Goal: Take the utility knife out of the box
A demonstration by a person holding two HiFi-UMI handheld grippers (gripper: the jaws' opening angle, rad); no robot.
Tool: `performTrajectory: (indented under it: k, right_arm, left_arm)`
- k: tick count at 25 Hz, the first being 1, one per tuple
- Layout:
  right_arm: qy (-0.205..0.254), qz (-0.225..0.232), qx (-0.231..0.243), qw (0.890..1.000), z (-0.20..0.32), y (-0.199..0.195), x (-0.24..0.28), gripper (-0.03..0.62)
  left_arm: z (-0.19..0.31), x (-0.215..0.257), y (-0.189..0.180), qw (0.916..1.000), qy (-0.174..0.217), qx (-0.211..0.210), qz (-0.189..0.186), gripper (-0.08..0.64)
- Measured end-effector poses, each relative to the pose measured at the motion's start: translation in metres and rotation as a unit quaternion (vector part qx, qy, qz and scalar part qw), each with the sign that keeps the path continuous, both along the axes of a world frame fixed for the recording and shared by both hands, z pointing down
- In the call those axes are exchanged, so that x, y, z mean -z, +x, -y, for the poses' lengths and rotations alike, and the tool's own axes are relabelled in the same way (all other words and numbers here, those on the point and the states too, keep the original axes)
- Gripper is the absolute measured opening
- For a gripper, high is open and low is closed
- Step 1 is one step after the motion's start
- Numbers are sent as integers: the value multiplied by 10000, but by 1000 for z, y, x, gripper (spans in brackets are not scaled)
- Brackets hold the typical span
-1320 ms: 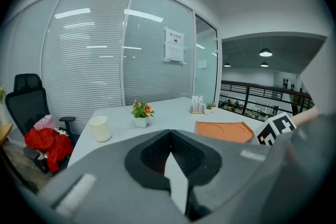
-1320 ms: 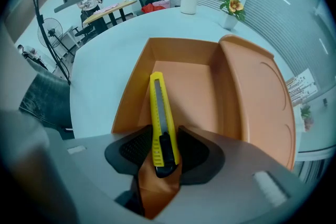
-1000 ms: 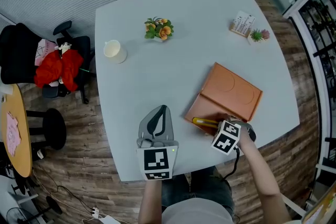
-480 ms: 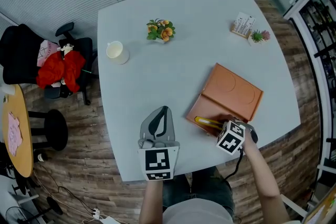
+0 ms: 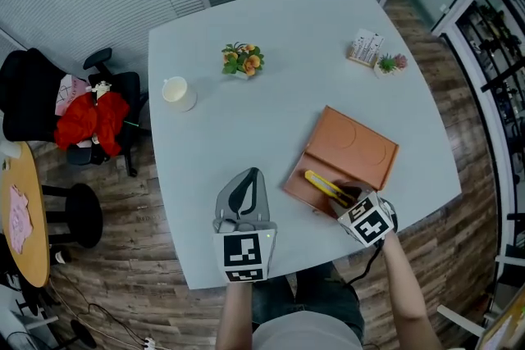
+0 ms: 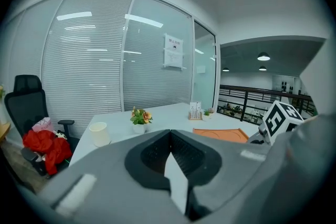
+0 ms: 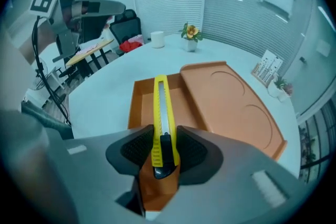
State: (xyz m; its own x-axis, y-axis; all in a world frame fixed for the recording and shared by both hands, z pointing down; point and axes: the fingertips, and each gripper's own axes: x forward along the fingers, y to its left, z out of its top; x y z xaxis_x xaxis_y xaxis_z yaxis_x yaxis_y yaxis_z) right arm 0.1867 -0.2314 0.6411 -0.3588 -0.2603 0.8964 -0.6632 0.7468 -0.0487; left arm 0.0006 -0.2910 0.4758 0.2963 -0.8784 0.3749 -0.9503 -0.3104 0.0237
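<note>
**Right gripper clamped on the knife over the open box**

Head view: A pale table (image 5: pixel 271 29) fills the middle of the frame. The orange box (image 5: pixel 300 183) sits at lower right, opened out, with its lid (image 5: pixel 357 150) lying flat on the upper-right side. The yellow knife (image 5: pixel 325 185) lies slantwise over the open half, its lower-right end in the right gripper (image 5: pixel 348 201), which comes in from the bottom edge. The left gripper (image 5: pixel 251 174) is at lower centre, well apart from the box, pointing up the frame. A cup (image 5: pixel 178 93) and flowers (image 5: pixel 241 60) stand at upper left of the table, and a card stand (image 5: pixel 363 47) at upper right. A chair (image 5: pixel 90 119) with red cloth is at the left edge.

Left gripper view: The left gripper (image 6: pixel 170 134) has its jaws drawn together at the tips with nothing between them. Past it are the cup (image 6: pixel 98 134) at left, the flowers (image 6: pixel 139 117) at centre and the lid (image 6: pixel 220 135) at right.

Right gripper view: The right gripper (image 7: pixel 164 147) has both pads pressed on the black end of the knife (image 7: pixel 161 107). The blade body runs straight up the frame over the open half of the box (image 7: pixel 139 105). Whether its far tip touches the box floor cannot be told. The lid (image 7: pixel 231 97) lies at right.
</note>
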Motion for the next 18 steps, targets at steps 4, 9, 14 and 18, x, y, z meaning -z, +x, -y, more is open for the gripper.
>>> performTrajectory:
  k: [4, 9, 14, 18]
  right_arm:
    - [301, 290, -484, 9980, 12, 6, 21, 169]
    - [821, 483, -1035, 9901, 24, 17, 52, 169]
    - [1338, 860, -1573, 9747, 36, 25, 90, 169]
    - [1714, 1060, -1909, 9607, 43, 31, 119, 169]
  left_arm:
    - [2, 10, 5, 9999, 123, -91, -15, 2]
    - [2, 23, 11, 9994, 270, -196, -10, 2]
    - [5, 38, 17, 9986, 428, -294, -22, 1]
    - [8, 50, 22, 9977, 565, -372, -55, 0]
